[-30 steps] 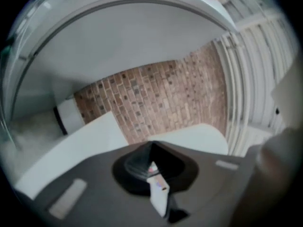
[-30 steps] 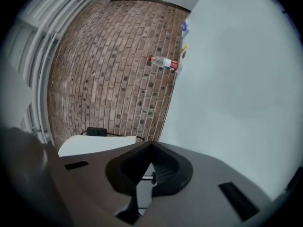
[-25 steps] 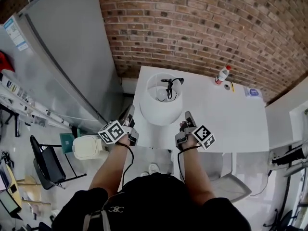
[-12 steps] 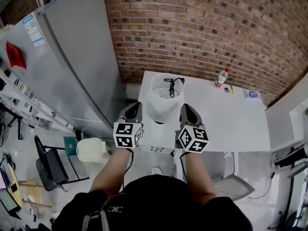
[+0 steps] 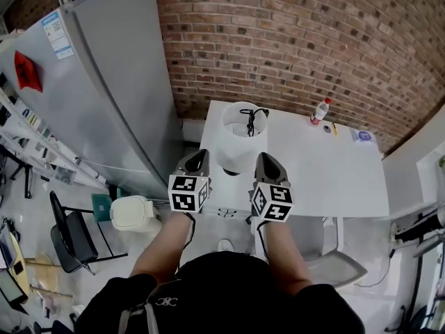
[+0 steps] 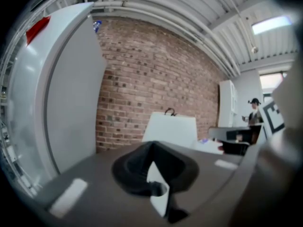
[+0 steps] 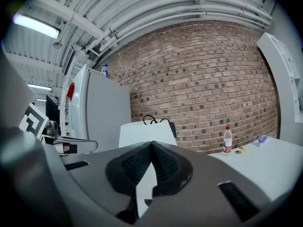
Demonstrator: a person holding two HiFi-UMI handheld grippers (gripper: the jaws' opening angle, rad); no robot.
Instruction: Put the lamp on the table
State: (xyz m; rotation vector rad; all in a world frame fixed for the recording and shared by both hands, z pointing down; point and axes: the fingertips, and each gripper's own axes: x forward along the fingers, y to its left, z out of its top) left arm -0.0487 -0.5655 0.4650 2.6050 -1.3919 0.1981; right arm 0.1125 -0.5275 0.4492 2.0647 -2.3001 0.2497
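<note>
— Both grippers have come off the lamp since a second ago, haven't they? They were right at its shade then.

— They have. From the head view, the left gripper [image 5: 197, 161] and the right gripper [image 5: 268, 164] are held side by side on the near side of the lamp [image 5: 238, 136], one to each side of it and touching nothing.

— And the lamp itself?

— Standing on the white table [image 5: 327, 172], at its left end and close to the brick wall [image 5: 313, 33]. A black cord [image 5: 254, 115] is bundled at the open top of the shade. A bottle [image 5: 320, 108] stands well apart from it, by the table's far edge. The grey fridge [image 5: 104, 82] is off to the left.

— What about the left gripper view?

— The left gripper [image 6: 152, 148] has its jaws pressed together with nothing caught between them. The lamp [image 6: 170, 126] shows beyond them, clear of the tips. The fridge [image 6: 61, 103] fills the left side, and the right gripper's marker cube [image 6: 272, 117] pokes in at the right edge.

— And the right gripper view?

— Much the same. The right gripper [image 7: 152, 146] has its ribbed pads meeting at the tips, and they hold nothing. The lamp [image 7: 147, 134] stands ahead with the cord [image 7: 156, 120] on top, and the bottle [image 7: 227, 139] is away to the right on the table [image 7: 265, 162].
</note>
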